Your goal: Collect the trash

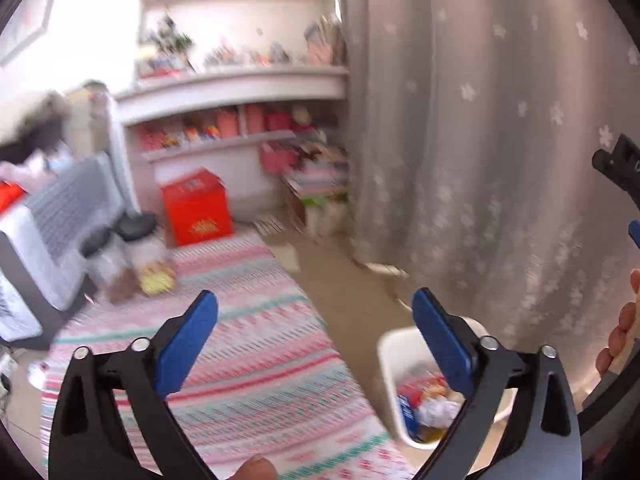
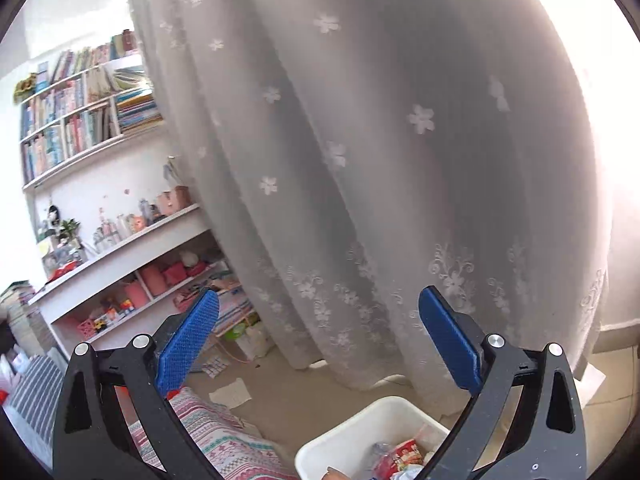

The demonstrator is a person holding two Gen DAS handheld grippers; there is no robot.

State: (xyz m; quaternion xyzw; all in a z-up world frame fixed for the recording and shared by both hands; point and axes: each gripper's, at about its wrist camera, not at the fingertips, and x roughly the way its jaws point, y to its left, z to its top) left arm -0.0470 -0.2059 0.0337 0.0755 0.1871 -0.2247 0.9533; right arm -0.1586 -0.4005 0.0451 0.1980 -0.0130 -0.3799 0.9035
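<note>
A white trash bin (image 1: 390,364) stands on the floor beside the patterned rug, holding several wrappers and crumpled papers (image 1: 434,406). It also shows in the right wrist view (image 2: 360,426). My left gripper (image 1: 315,312) is open and empty, raised over the rug edge just left of the bin. My right gripper (image 2: 319,310) is open and empty, held above the bin and facing the curtain. A yellow wrapper (image 1: 157,280) lies far left on the rug. A flat paper scrap (image 2: 231,394) lies on the bare floor.
A grey flowered curtain (image 1: 480,140) hangs on the right. White shelves (image 1: 232,88) with books and toys fill the back wall. A red box (image 1: 197,212) stands on the floor. A grey striped couch (image 1: 60,220) is at left, with jars (image 1: 110,268) beside it.
</note>
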